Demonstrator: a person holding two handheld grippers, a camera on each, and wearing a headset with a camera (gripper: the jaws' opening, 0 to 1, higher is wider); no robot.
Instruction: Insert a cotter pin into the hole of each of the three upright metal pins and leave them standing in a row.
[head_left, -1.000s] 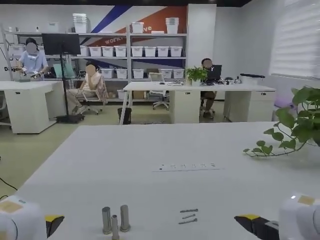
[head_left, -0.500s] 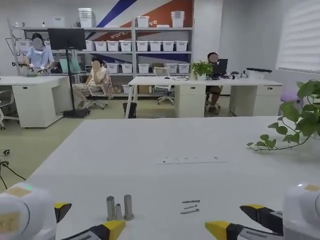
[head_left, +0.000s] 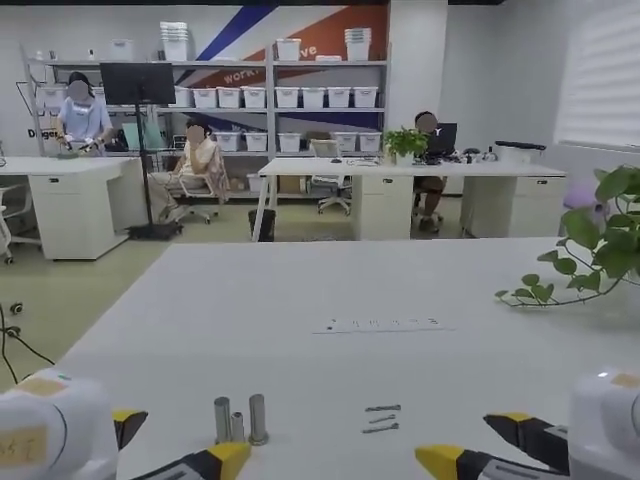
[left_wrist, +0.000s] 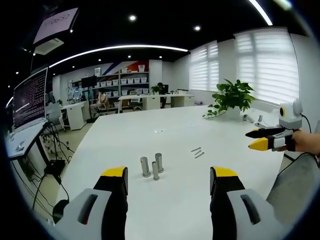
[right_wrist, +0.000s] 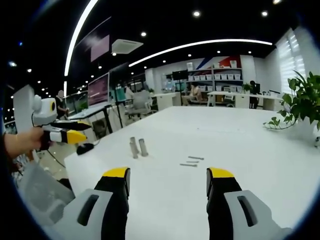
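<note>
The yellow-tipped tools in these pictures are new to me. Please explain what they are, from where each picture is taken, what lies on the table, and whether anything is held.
There is no robot here: a person holds a two-jaw gripper in each hand. The head view comes from a camera on the person's head. The two round pictures come from cameras riding on the left gripper and the right gripper, looking along their yellow-tipped jaws. On the white table three metal pins stand close together; beside them lie small cotter pins. Both grippers are open and hold nothing.
</note>
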